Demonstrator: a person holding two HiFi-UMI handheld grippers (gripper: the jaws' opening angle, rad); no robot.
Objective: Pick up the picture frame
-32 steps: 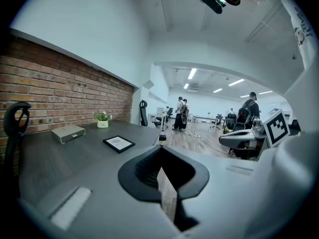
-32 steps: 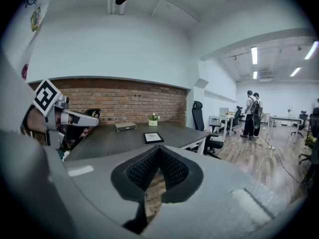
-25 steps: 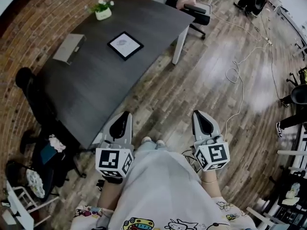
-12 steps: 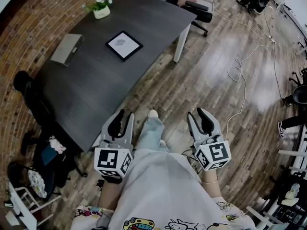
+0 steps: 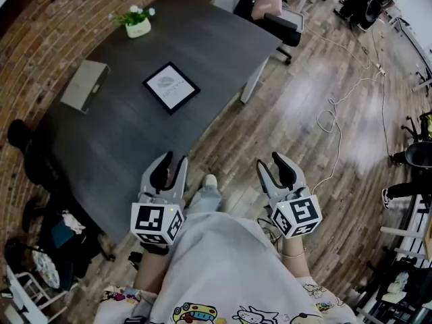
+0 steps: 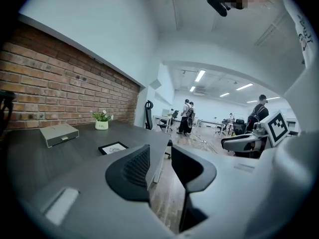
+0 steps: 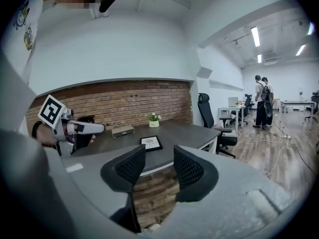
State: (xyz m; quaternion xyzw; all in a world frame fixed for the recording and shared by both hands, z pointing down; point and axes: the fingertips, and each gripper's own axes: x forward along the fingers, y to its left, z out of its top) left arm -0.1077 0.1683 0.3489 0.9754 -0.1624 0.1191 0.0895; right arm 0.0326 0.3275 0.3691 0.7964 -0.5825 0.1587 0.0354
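Note:
The picture frame (image 5: 171,87), black-edged around a white print, lies flat near the middle of the dark grey table (image 5: 121,137). It also shows small in the left gripper view (image 6: 112,147) and in the right gripper view (image 7: 151,143). My left gripper (image 5: 172,162) hovers over the table's near edge, well short of the frame. Its jaws are opening with nothing between them (image 6: 159,159). Over the wooden floor, my right gripper (image 5: 271,164) is to the right of the table. Its jaws are opening too, and the gap (image 7: 159,164) is empty.
A white pot with a plant (image 5: 137,25) and a flat grey box (image 5: 82,85) sit on the table's far side. An office chair (image 5: 273,13) stands at the table's far end. A white cable (image 5: 331,106) lies on the floor. People stand far off (image 6: 188,116).
Both grippers' jaws have gone from shut to apart. The person has stepped toward the table, so the frame sits nearer and lower in the head view.

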